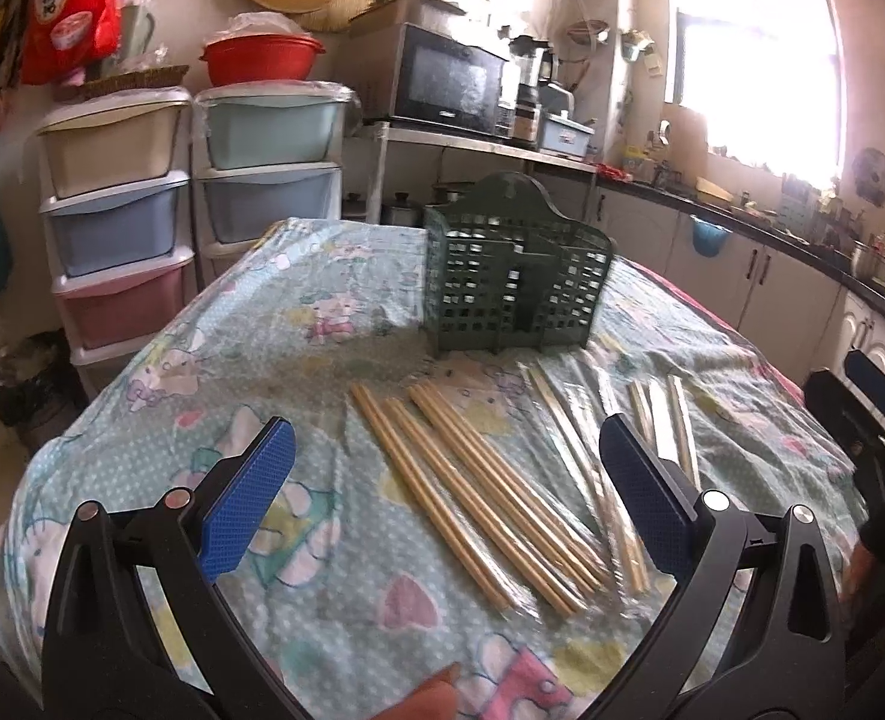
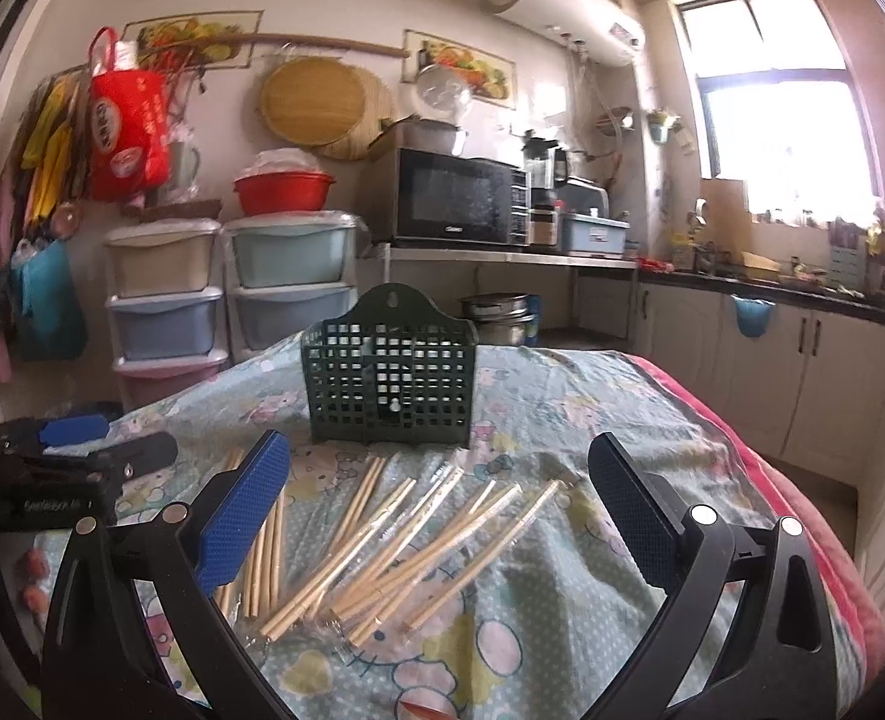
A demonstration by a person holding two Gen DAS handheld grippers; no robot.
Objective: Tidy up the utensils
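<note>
black hand-held gripper (image 1: 448, 480), blue textured pads (image 1: 247, 501)

Daylight scene, overexposed at the window.
Strong light enters from the window (image 1: 754, 54) at upper right and burns it to white; the walls look hazy and pinkish. Both fisheye views bend strongly at the edges, with dark corners, soft shadows and slight blur.

Bare chopsticks (image 1: 472, 492) loose, wrapped pairs (image 2: 442, 546) beside, green caddy (image 1: 517, 267) (upright)

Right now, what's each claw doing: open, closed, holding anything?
Left claw: open, holding nothing.
Right claw: open, holding nothing.
</note>
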